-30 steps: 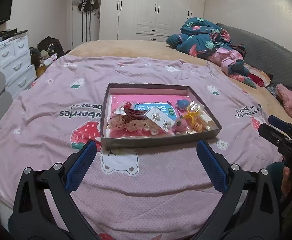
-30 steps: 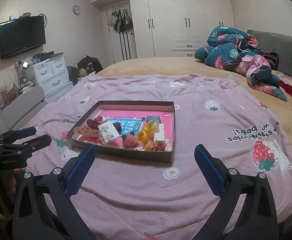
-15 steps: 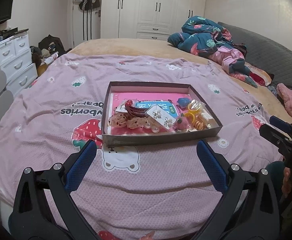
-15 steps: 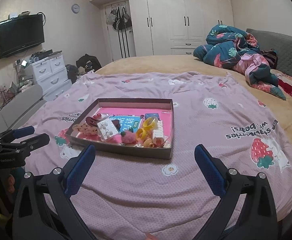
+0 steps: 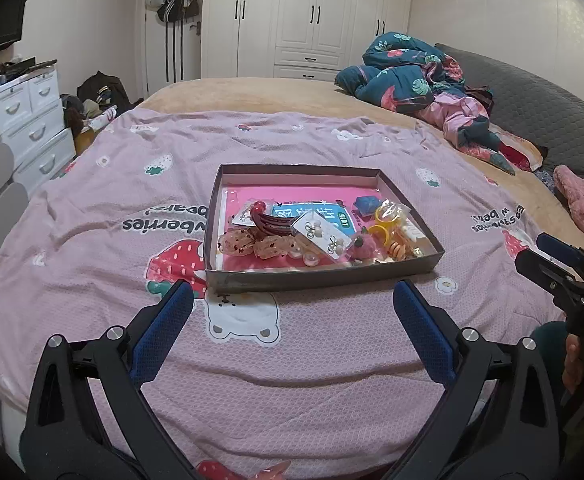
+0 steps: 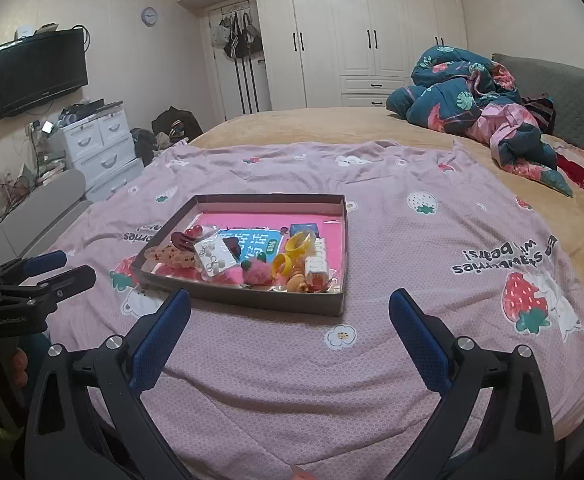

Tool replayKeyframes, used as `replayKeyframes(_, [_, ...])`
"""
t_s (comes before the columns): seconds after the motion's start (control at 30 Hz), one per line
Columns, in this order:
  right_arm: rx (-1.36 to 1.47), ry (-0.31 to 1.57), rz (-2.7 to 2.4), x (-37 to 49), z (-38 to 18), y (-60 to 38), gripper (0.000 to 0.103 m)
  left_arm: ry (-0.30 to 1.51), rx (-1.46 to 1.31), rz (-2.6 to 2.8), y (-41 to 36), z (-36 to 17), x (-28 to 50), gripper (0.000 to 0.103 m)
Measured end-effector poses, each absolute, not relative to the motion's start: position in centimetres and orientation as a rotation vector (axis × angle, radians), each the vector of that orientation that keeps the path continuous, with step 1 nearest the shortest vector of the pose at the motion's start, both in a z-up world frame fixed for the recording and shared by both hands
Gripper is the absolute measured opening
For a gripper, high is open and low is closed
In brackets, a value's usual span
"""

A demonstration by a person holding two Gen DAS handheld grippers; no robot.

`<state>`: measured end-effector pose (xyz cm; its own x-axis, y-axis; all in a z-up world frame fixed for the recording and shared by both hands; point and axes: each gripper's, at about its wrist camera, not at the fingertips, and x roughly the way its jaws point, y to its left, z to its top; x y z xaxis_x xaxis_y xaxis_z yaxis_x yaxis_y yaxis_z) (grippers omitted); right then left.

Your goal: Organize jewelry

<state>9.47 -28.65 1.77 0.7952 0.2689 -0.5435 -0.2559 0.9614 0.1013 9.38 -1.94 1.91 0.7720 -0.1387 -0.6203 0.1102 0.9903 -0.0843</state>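
Reading "Strawberries" upside down, bedspread [image 6: 432, 248]

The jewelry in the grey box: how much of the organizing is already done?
Nothing looks done yet: hair clips, yellow rings and an earring card lie mixed in the shallow grey cardboard box. Nothing is in hand; left gripper and right gripper are open, short of it. All sorting remains.

Lilac bedspread [image 5: 332, 360] with strawberry-and-bear print — grey box [image 5: 320, 276] lined pink — teal floral quilt [image 6: 460, 96].
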Motion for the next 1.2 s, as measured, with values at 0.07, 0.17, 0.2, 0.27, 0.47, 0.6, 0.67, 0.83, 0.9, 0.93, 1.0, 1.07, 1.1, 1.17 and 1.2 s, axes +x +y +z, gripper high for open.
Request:
replayKeyframes(0.07, [0.023, 0.588, 0.282, 9.51, 1.75, -28.68, 0.099, 0.676, -0.044, -0.135, -1.94, 1.94, 9.39, 0.094])
replayKeyframes(0.17, [0.025, 0.588, 0.282, 9.50, 1.74, -28.69, 0.099, 0.676, -0.044, -0.136, -1.92, 1.90, 9.37, 0.094])
replayKeyframes(0.2, [0.025, 0.589, 0.282, 9.49, 1.72, -28.71, 0.099, 0.675, -0.045, -0.135, -1.95, 1.94, 9.37, 0.094])
replayKeyframes(0.27, [0.025, 0.587, 0.281, 9.47, 1.75, -28.74, 0.099, 0.676, -0.043, -0.134, -2.00, 1.95, 9.38, 0.094])
replayKeyframes(0.47, [0.024, 0.588, 0.281, 9.50, 1.75, -28.74, 0.099, 0.676, -0.044, -0.137, -1.86, 1.90, 9.31, 0.094])
replayKeyframes(0.6, [0.024, 0.589, 0.282, 9.49, 1.74, -28.73, 0.099, 0.676, -0.044, -0.135, -1.88, 1.92, 9.30, 0.094])
replayKeyframes(0.67, [0.024, 0.588, 0.282, 9.50, 1.75, -28.73, 0.099, 0.677, -0.044, -0.133, -1.86, 1.91, 9.30, 0.094])
replayKeyframes(0.83, [0.022, 0.589, 0.282, 9.49, 1.76, -28.71, 0.099, 0.677, -0.043, -0.132, -1.77, 1.89, 9.29, 0.094])
replayKeyframes(0.9, [0.024, 0.587, 0.282, 9.46, 1.78, -28.74, 0.099, 0.677, -0.043, -0.131, -1.80, 1.90, 9.30, 0.094])
replayKeyframes(0.93, [0.024, 0.588, 0.282, 9.51, 1.78, -28.72, 0.099, 0.677, -0.043, -0.131, -1.74, 1.90, 9.27, 0.094])
replayKeyframes(1.0, [0.023, 0.588, 0.281, 9.48, 1.76, -28.72, 0.099, 0.677, -0.043, -0.129, -1.60, 1.90, 9.21, 0.094])
replayKeyframes(1.07, [0.024, 0.588, 0.282, 9.47, 1.71, -28.80, 0.099, 0.677, -0.043, -0.128, -1.24, 1.89, 9.13, 0.094])
replayKeyframes(1.1, [0.023, 0.588, 0.282, 9.49, 1.72, -28.78, 0.099, 0.677, -0.042, -0.127, -1.35, 1.90, 9.18, 0.094])
replayKeyframes(1.17, [0.023, 0.588, 0.282, 9.47, 1.70, -28.79, 0.099, 0.678, -0.041, -0.127, -1.25, 1.88, 9.15, 0.094])
replayKeyframes(1.2, [0.023, 0.589, 0.282, 9.49, 1.72, -28.77, 0.099, 0.678, -0.041, -0.127, -1.36, 1.91, 9.18, 0.094])
